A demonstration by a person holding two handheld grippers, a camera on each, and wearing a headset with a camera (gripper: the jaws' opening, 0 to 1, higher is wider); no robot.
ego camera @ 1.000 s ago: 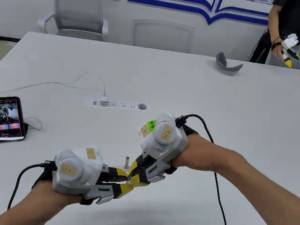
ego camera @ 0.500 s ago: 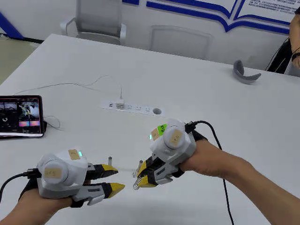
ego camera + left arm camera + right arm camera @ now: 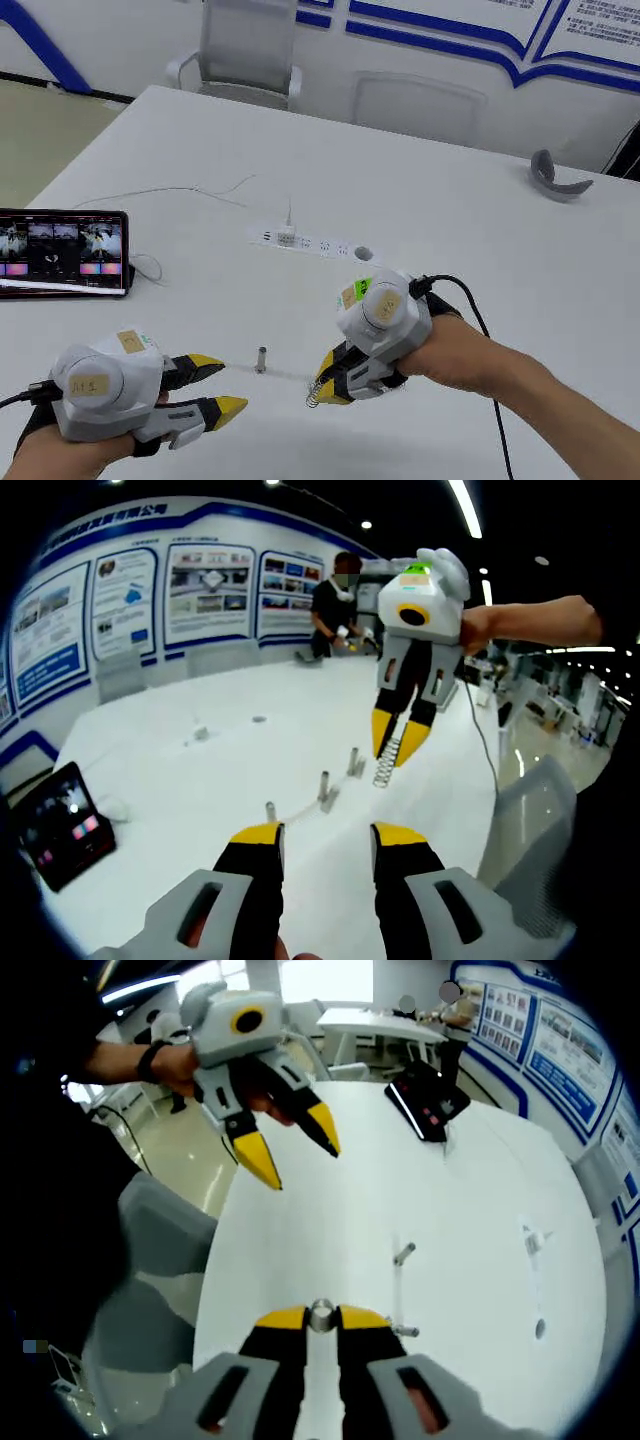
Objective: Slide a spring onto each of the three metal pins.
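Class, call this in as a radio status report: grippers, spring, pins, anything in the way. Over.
Left gripper open, empty. Right gripper shut on spring, just above the pins. Pins look bare. Nothing between spring and pins.

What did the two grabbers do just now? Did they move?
The left gripper pulled back from the right gripper, where their jaws had met, and now hangs open and empty. The right gripper still clamps the spring. The pin still stands bare.

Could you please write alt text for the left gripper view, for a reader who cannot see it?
The right gripper hangs over a white table, a spring pinched in its yellow tips, beside three metal pins. The left gripper stands open below.
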